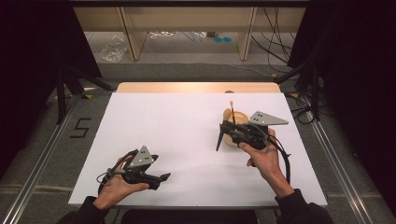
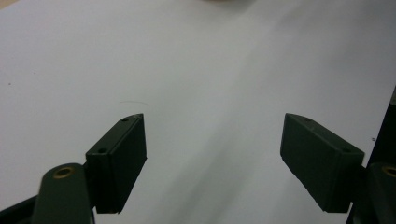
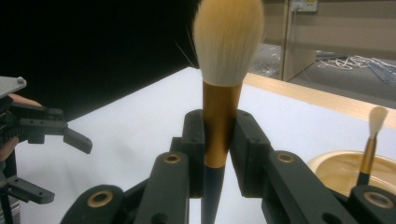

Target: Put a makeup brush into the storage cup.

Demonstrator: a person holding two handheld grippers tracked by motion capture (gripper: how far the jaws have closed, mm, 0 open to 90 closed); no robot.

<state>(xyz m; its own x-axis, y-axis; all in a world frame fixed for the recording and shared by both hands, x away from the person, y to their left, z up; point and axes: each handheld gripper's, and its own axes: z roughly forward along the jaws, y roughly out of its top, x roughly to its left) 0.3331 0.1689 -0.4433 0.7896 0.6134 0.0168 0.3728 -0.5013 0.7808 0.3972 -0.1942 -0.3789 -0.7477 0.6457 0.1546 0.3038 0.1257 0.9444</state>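
My right gripper [image 1: 227, 129] is shut on a large makeup brush [image 3: 227, 42] with cream bristles, a gold ferrule and a black handle. The brush stands upright, and its dark handle [image 1: 219, 142] hangs below the jaws toward the table. Just behind this gripper sits a wooden bowl [image 1: 241, 115] with a small brush [image 1: 231, 108] leaning in it. In the right gripper view the bowl [image 3: 334, 163] and the small brush [image 3: 372, 140] are at the lower right. My left gripper [image 1: 159, 169] is low at the table's near left, jaws wide apart [image 2: 212, 158], with nothing between them.
A white board [image 1: 187, 126] covers the wooden table. Dark curtains flank both sides. Stand legs and cables lie on the floor at right [image 1: 303, 98]. The left gripper [image 3: 46, 130] also appears at the left of the right gripper view.
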